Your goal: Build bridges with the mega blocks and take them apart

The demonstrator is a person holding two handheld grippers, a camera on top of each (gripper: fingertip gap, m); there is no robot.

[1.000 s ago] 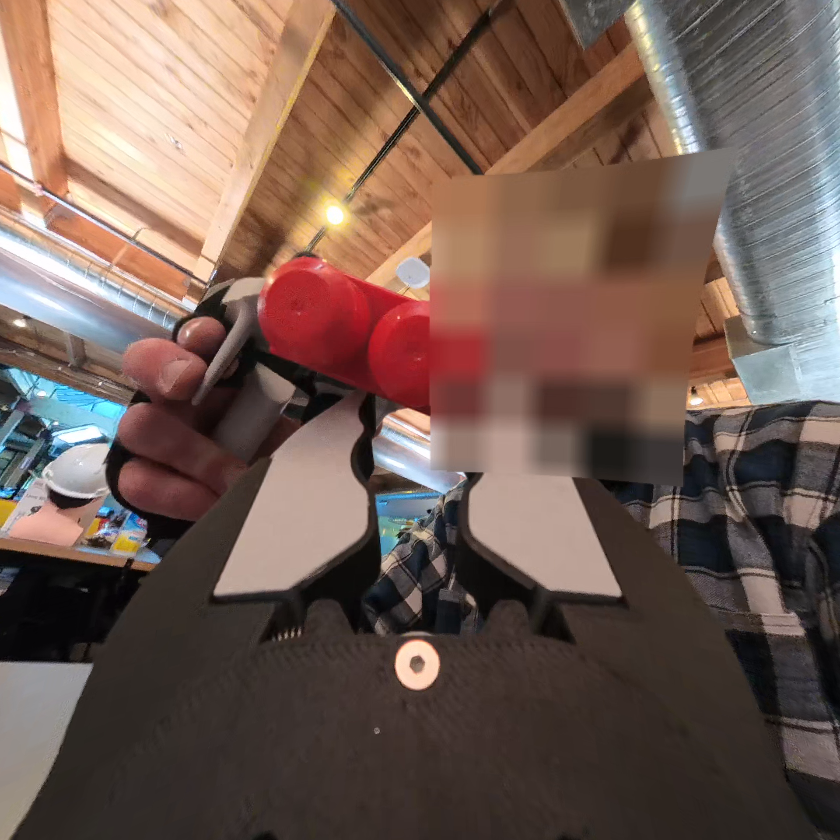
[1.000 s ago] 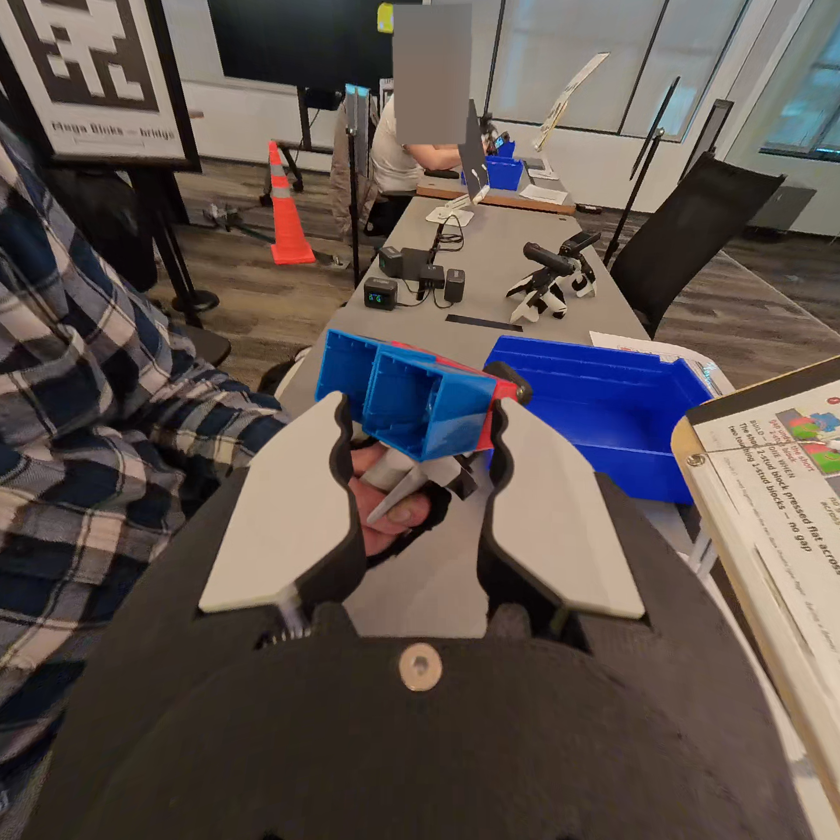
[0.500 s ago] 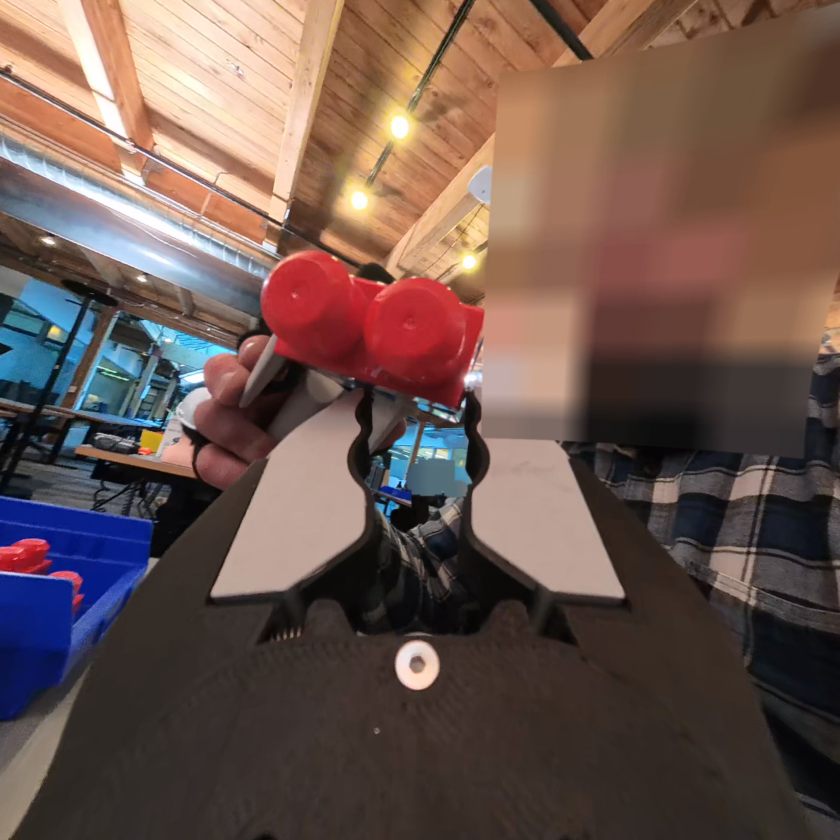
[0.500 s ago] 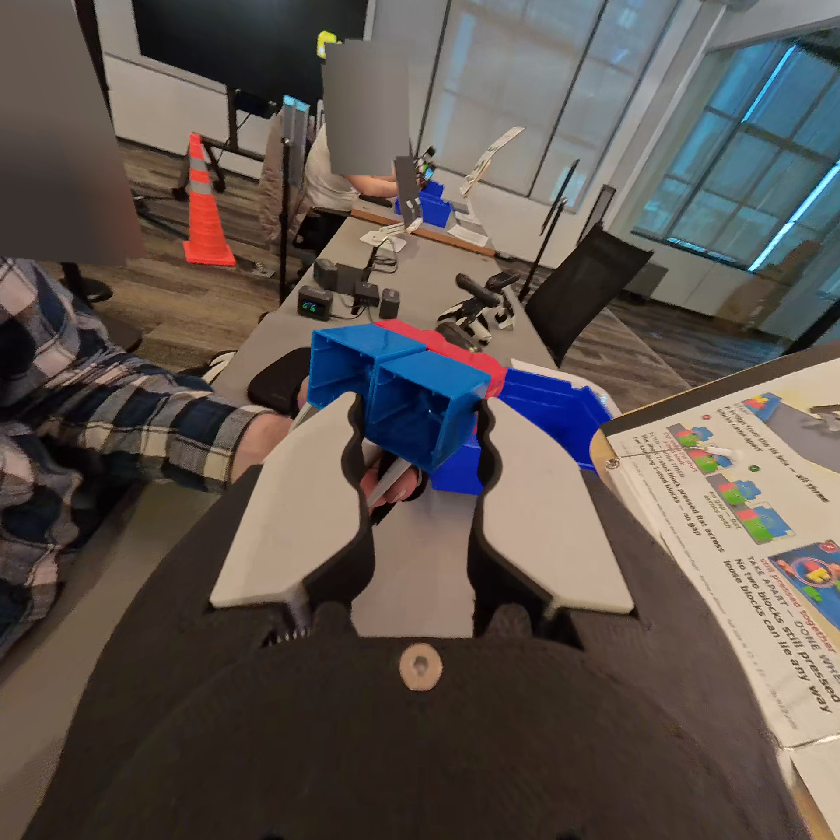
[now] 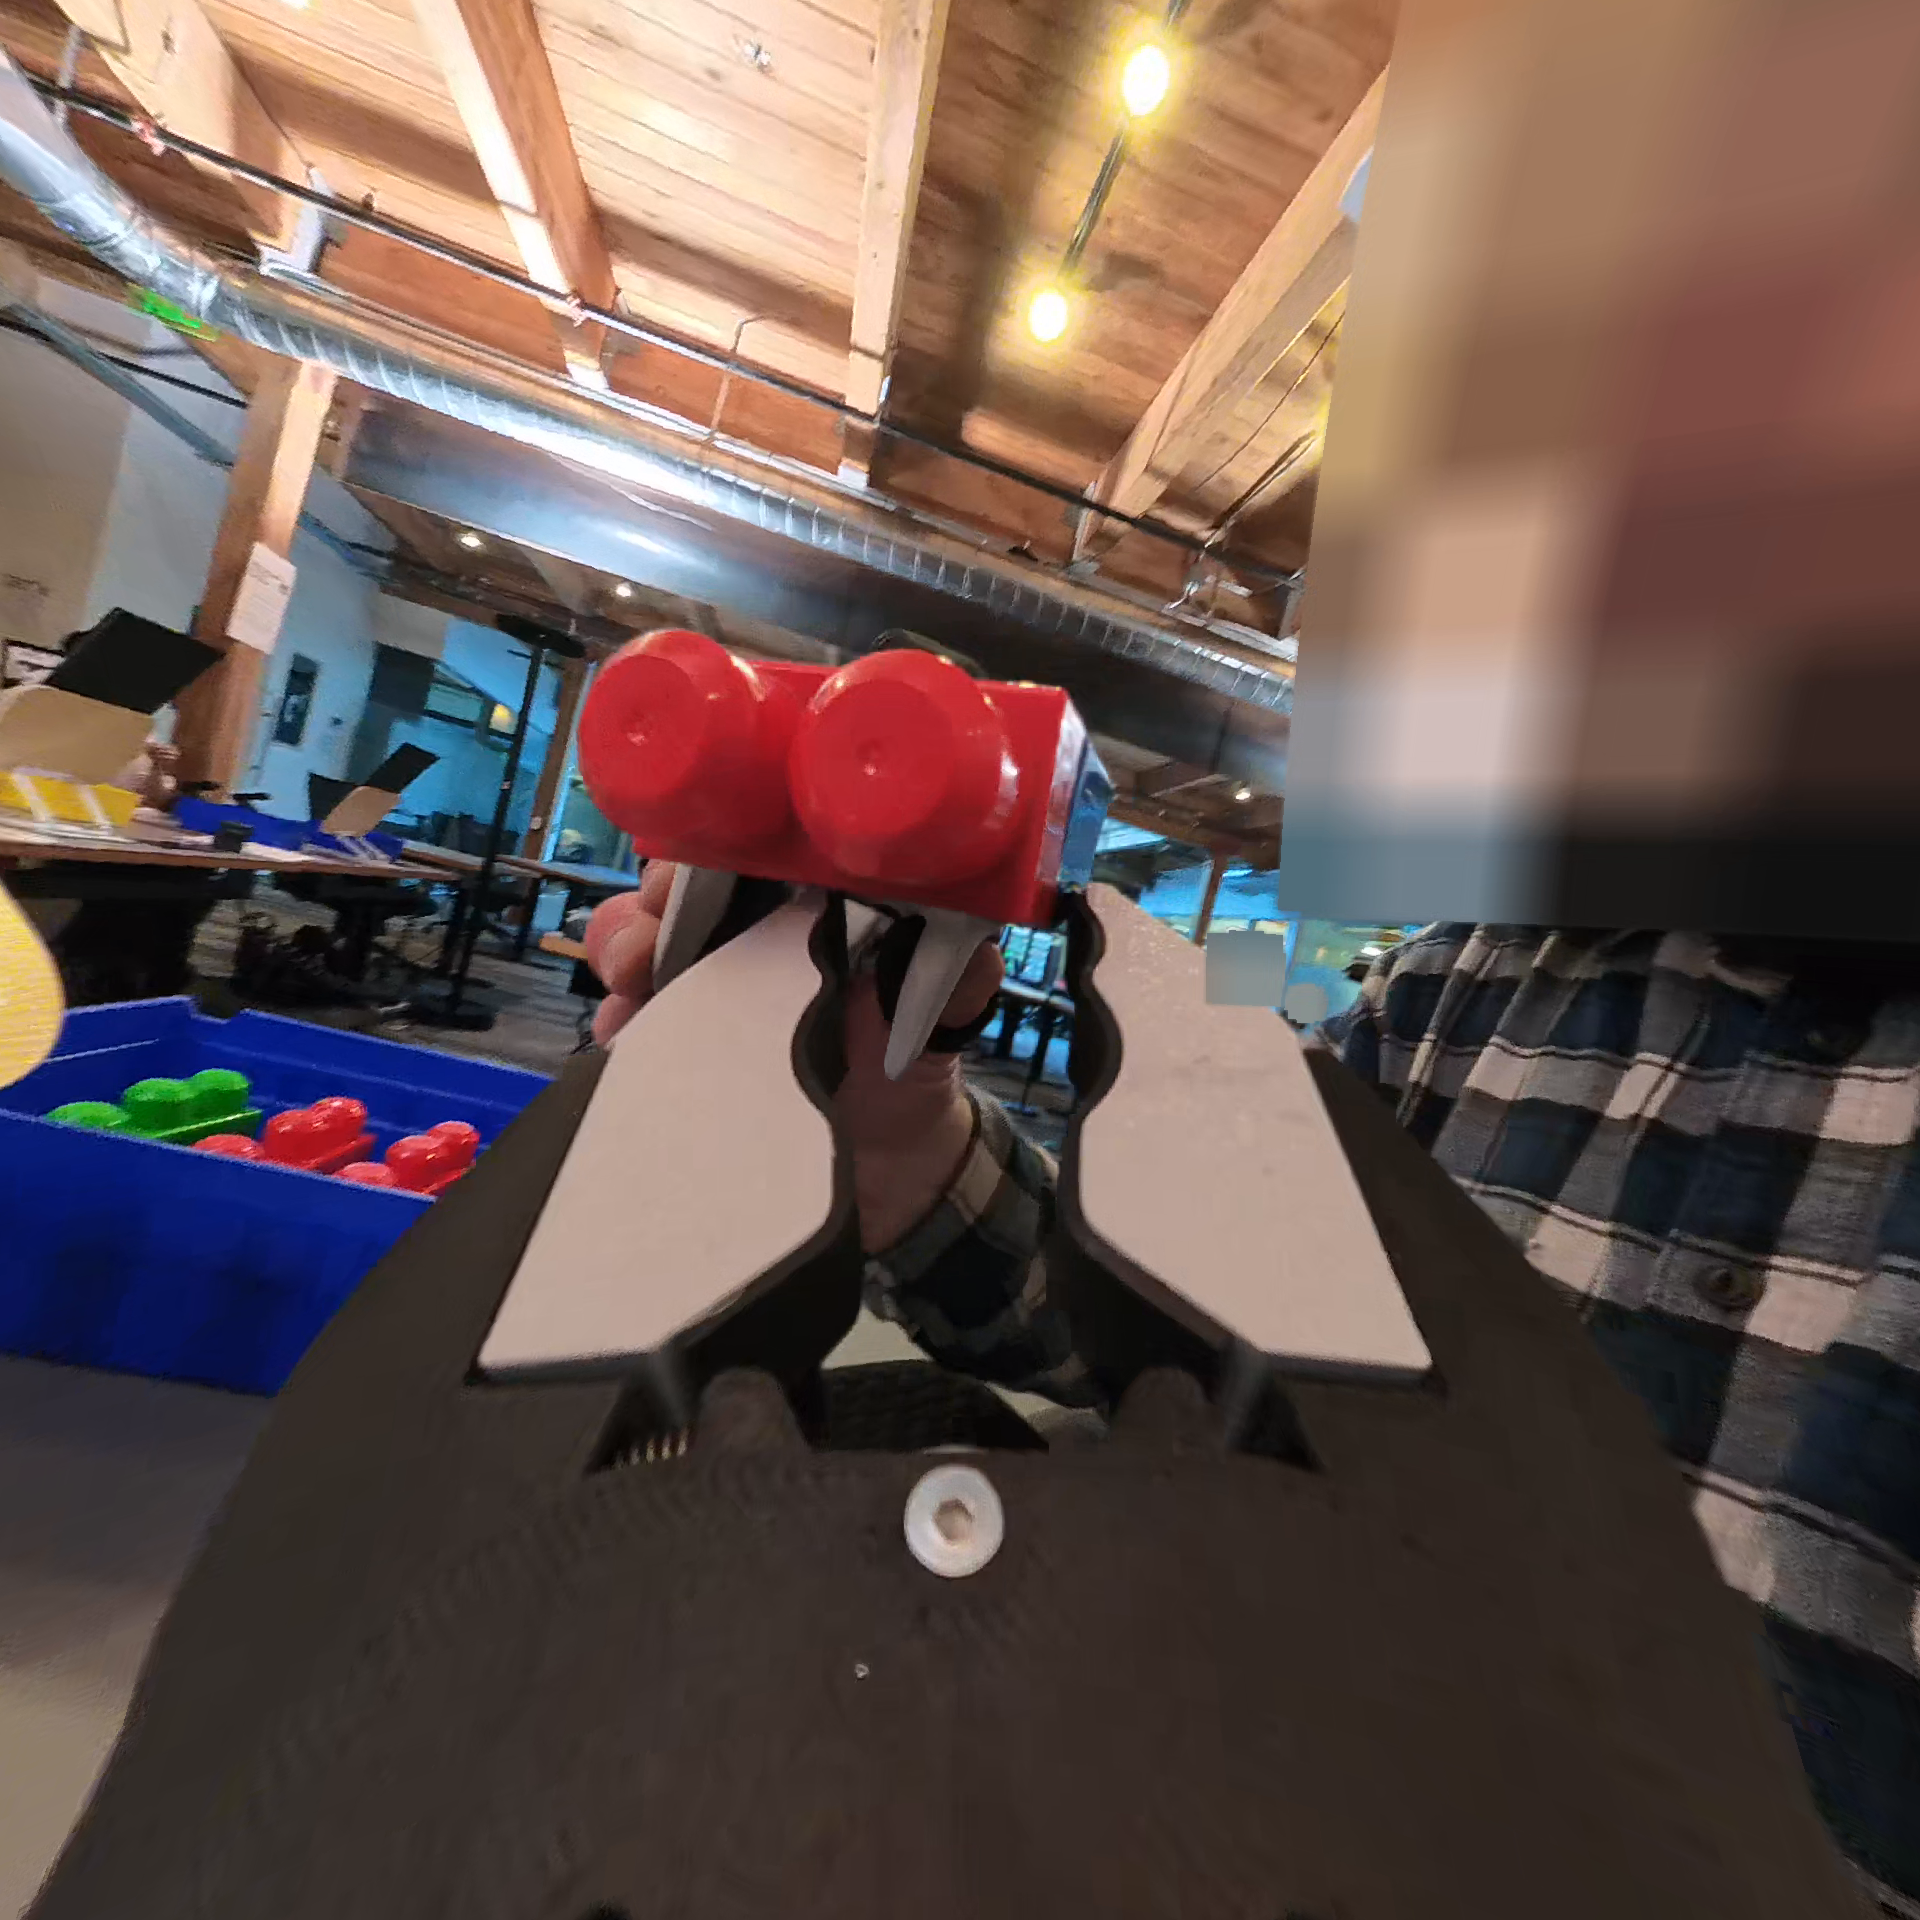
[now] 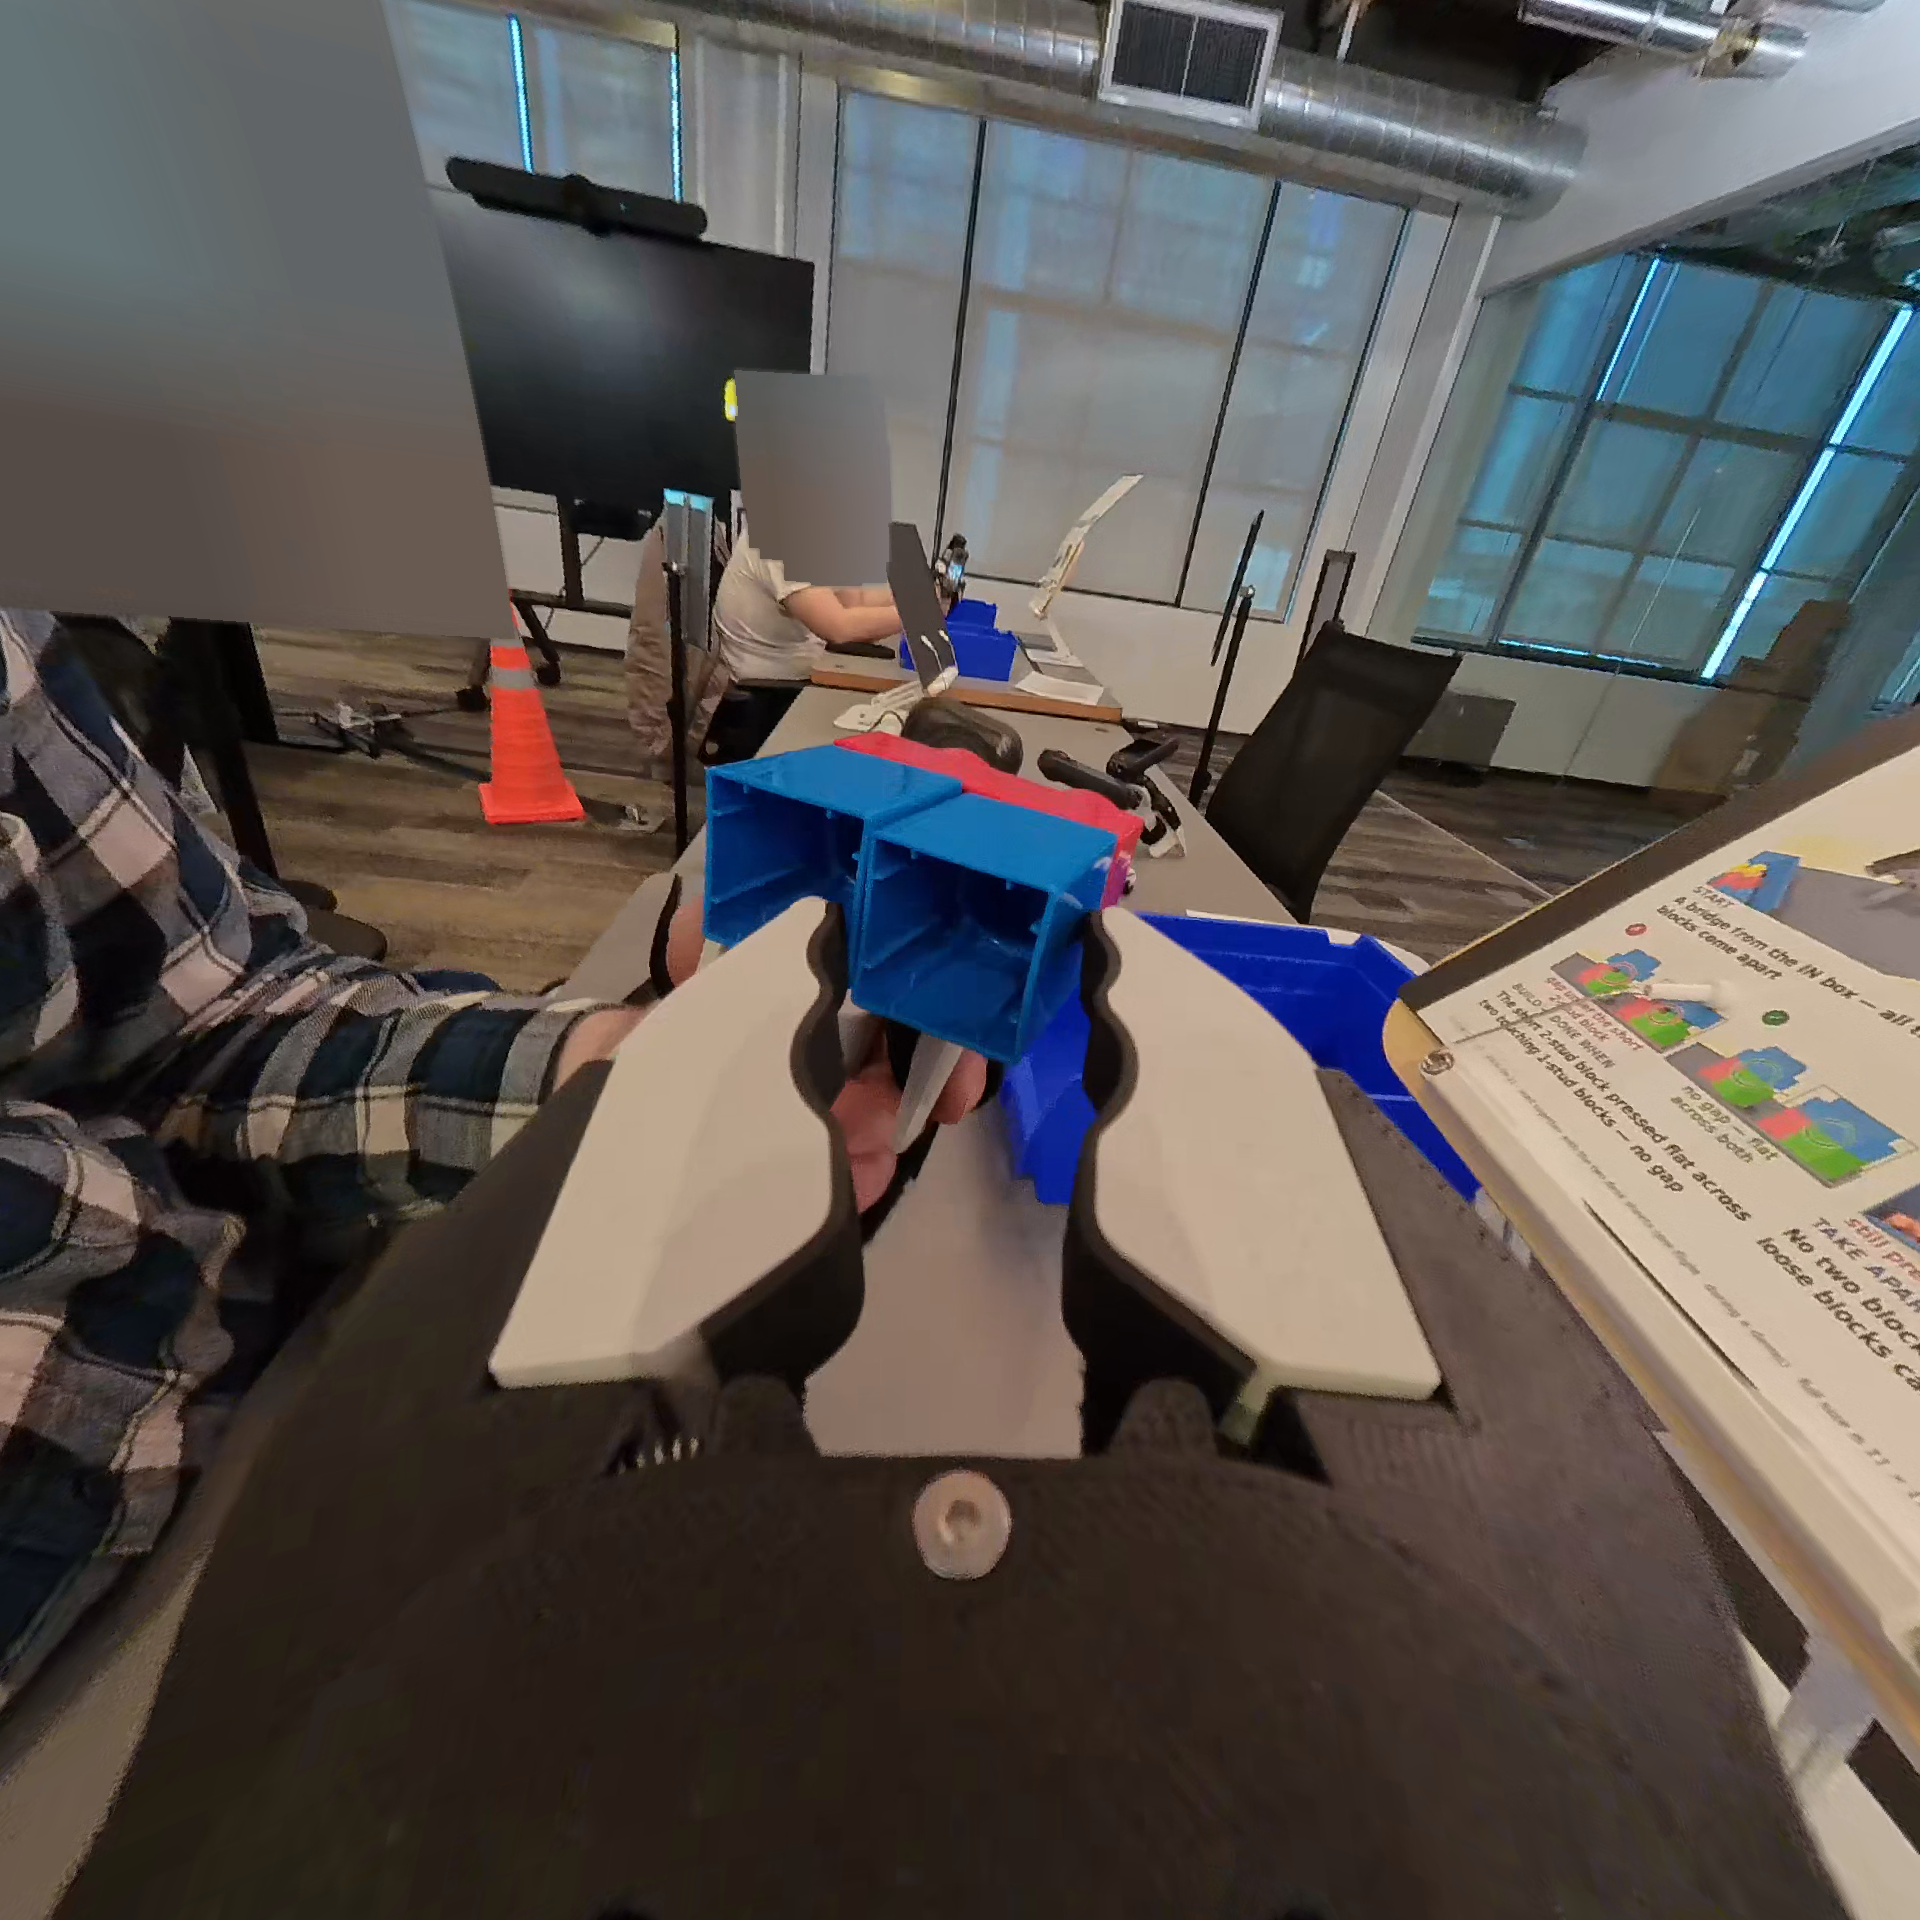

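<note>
Left gripper [image 5: 951, 914]: clamped on glossy red block [image 5: 831, 769], two round studs
Right gripper [image 6: 956, 966]: clamped on hollow square blue block [image 6: 966, 925]
Place: joined blocks held above tabletop [image 6: 935, 1351]

Open-plan office — desks [image 6: 1226, 873], monitor [image 6: 623, 364], windows [image 6: 1122, 384].

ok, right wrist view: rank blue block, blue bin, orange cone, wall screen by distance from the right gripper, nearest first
1. Blue block: between the right gripper's fingers.
2. Blue bin: just past the block, on the table, right.
3. Orange cone: on the floor, left.
4. Wall screen: dark, behind the cone, upper left.
</note>
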